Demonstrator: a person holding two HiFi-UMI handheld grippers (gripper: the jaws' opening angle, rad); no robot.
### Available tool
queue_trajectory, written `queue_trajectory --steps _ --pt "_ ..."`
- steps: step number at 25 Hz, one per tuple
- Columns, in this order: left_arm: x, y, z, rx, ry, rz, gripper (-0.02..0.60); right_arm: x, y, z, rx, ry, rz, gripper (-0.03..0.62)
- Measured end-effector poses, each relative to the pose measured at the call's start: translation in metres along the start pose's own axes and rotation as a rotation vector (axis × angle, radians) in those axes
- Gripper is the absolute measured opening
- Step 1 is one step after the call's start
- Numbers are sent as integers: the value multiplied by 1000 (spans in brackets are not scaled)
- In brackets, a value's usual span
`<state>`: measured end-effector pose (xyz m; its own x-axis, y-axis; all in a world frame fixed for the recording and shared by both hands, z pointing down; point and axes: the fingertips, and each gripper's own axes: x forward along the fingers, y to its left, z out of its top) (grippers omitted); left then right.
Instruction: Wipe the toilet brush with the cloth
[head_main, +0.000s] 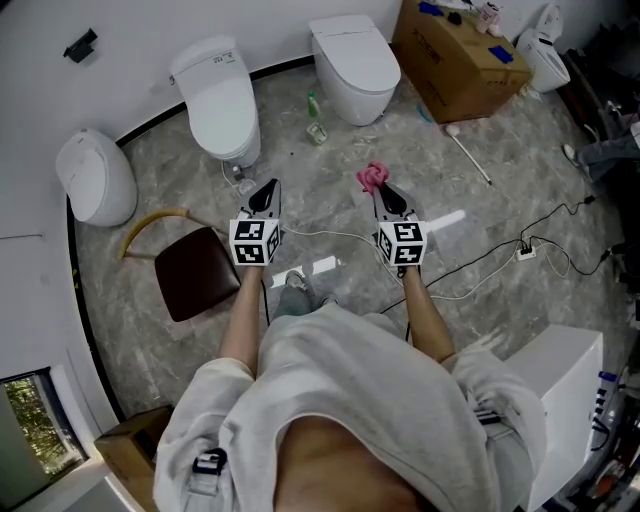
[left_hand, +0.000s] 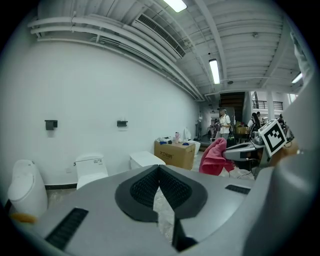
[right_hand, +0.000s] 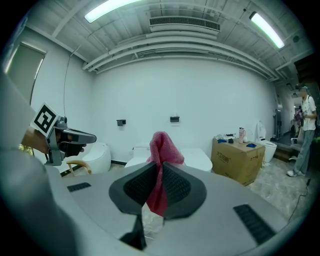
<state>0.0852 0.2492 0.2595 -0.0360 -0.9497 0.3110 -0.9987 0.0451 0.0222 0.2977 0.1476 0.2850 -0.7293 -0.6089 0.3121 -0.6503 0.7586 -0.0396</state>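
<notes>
In the head view a white-handled toilet brush (head_main: 468, 153) with a pinkish head lies on the grey floor to the far right, next to a cardboard box. My right gripper (head_main: 383, 191) is shut on a pink cloth (head_main: 372, 178), held up in front of me well short of the brush. In the right gripper view the cloth (right_hand: 162, 148) sticks up and hangs down between the closed pads (right_hand: 176, 186). My left gripper (head_main: 267, 190) hovers level with it on the left, its jaws closed together with nothing in them (left_hand: 159, 168). The left gripper view shows the cloth (left_hand: 215, 156) to the right.
Three white toilets stand along the wall (head_main: 222, 95) (head_main: 352, 55) (head_main: 95, 178). A cardboard box (head_main: 455, 45) sits at the back right. A brown stool (head_main: 198, 272) is at my left, cables and a power strip (head_main: 524, 251) at my right, and a white cabinet (head_main: 565, 385) close by.
</notes>
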Motion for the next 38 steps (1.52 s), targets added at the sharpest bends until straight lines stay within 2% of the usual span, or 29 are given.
queue_trajectory --steps 6,12,22,38 --pt "14 7 -3 -16 -4 -2 20 17 -8 4 -5 6 -4 58" --pt "44 35 -3 -26 -9 -4 20 54 -8 13 -21 8 -5 58" --pt "129 104 27 -43 -34 -44 20 147 -22 50 -55 35 -44 58" --pt "260 230 66 -65 -17 -121 20 308 -28 103 -51 77 -115 58"
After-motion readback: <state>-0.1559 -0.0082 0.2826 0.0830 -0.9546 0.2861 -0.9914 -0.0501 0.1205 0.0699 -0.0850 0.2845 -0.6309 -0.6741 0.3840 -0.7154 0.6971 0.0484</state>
